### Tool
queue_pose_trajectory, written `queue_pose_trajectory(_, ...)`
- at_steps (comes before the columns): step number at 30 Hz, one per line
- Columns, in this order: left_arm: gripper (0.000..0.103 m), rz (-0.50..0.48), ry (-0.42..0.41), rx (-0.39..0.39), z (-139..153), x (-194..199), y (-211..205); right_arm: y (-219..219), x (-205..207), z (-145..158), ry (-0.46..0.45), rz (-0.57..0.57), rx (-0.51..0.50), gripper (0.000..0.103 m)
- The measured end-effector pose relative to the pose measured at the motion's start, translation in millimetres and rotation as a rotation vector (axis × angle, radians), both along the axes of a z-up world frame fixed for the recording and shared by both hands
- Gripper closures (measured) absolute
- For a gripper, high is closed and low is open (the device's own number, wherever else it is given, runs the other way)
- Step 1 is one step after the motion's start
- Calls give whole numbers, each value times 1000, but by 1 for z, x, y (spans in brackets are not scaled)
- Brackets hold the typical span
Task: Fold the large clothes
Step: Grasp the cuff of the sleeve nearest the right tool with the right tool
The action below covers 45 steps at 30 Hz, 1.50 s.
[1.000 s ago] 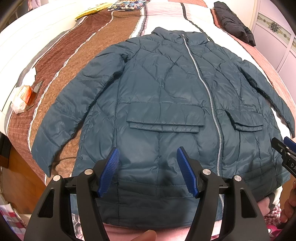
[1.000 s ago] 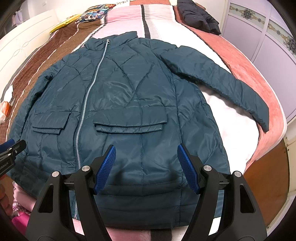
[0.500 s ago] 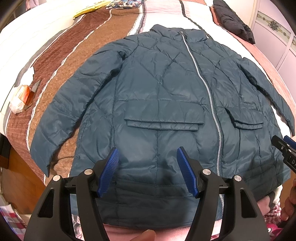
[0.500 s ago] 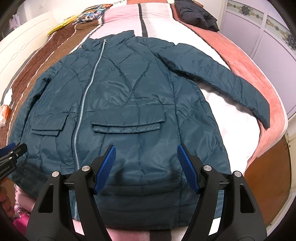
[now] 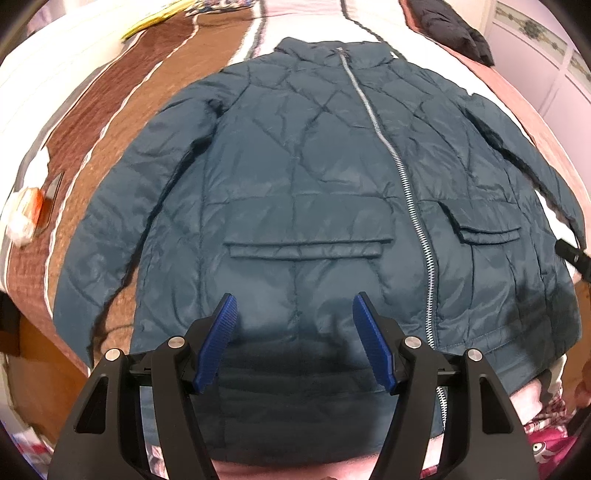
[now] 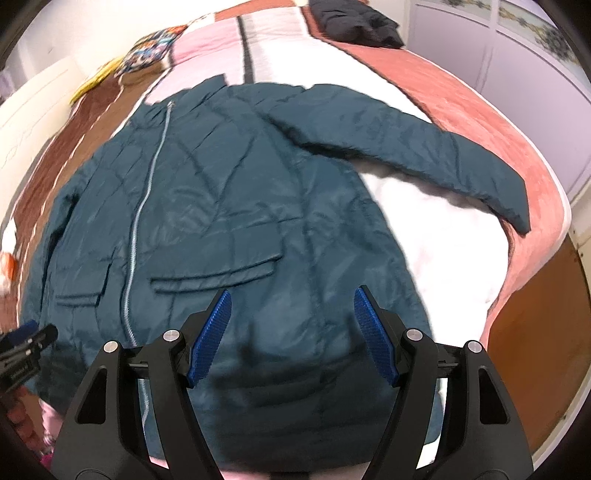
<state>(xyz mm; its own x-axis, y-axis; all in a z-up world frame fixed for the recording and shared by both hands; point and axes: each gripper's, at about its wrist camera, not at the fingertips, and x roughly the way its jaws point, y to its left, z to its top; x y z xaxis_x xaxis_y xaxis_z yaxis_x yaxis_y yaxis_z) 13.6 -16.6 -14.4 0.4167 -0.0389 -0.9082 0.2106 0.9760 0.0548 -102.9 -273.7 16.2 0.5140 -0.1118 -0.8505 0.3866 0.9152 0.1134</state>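
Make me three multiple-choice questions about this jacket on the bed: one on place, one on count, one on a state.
1. Where is the black garment?
A. far end of the bed
B. on the jacket
C. on the floor

2. How many flap pockets show on the jacket?
A. one
B. two
C. four

3. The zipper is:
A. fully open
B. half open
C. closed

Answers:
1 A, it lies beyond the collar.
2 B, one flap sits on each side of the zipper.
3 C, the teeth meet from hem to collar.

Both wrist cameras look steeply down from the bed's foot, sharing the jacket (image 5: 314, 206) (image 6: 229, 221) close below.
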Motion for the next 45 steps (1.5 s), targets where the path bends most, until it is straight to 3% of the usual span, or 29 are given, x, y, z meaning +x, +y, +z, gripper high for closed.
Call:
queue_pose_trajectory(6,39,-131,-23,6,12,11,-31,-59,-10,7,-39,-147,40,34)
queue_pose_trajectory(15,38,-328,-68,-19,32,33,-111,-164,-38,2,-80,-392,213,35)
queue_pose_trajectory(22,38,-529,-92,-51,26,35,-198,-223,-59,-4,-128,-529,342,41)
queue_pose_trajectory(25,38,-593,-88,-56,22,34,-229,-242,-64,-10,-148,-575,422,49)
queue_pose_trajectory(35,38,-671,-62,-57,8,38,-273,-281,-45,-38,-198,-687,588,61)
queue_pose_trajectory(42,38,-676,-45,-82,8,48,-298,-287,-28,-59,-210,-707,718,62)
queue_pose_trajectory(45,38,-677,-24,-102,6,47,-299,-288,-20,-66,-202,-735,705,62)
